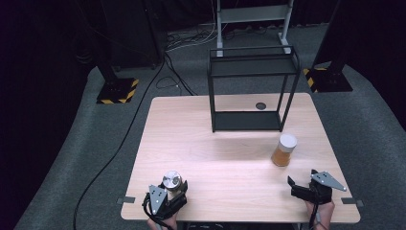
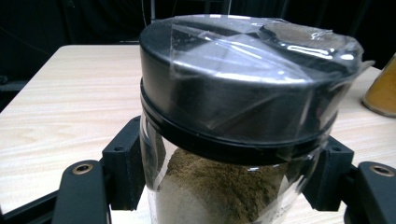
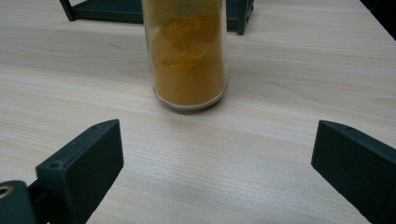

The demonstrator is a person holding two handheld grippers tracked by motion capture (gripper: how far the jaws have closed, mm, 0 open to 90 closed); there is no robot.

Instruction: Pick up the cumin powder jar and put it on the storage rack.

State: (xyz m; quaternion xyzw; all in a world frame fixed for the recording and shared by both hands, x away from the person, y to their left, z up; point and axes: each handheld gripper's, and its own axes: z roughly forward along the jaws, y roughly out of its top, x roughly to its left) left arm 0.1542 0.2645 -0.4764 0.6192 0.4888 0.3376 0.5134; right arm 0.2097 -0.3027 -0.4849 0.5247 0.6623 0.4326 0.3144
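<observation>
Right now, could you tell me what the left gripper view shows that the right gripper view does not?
Left gripper view: a brown-powder jar with a black taped lid, standing between its jaws. Right gripper view: the dark rack's base and open jaws with bare table between them. Both share the yellow-powder jar and the wooden table.

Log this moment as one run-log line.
left gripper: shut on brown-powder jar | right gripper: open, empty | yellow-powder jar: standing ahead of right gripper | black rack: empty

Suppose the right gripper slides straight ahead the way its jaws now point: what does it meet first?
Most likely the jar of yellow powder, standing centred ahead of the open right gripper with bare table between; beyond it stands the black rack.
</observation>
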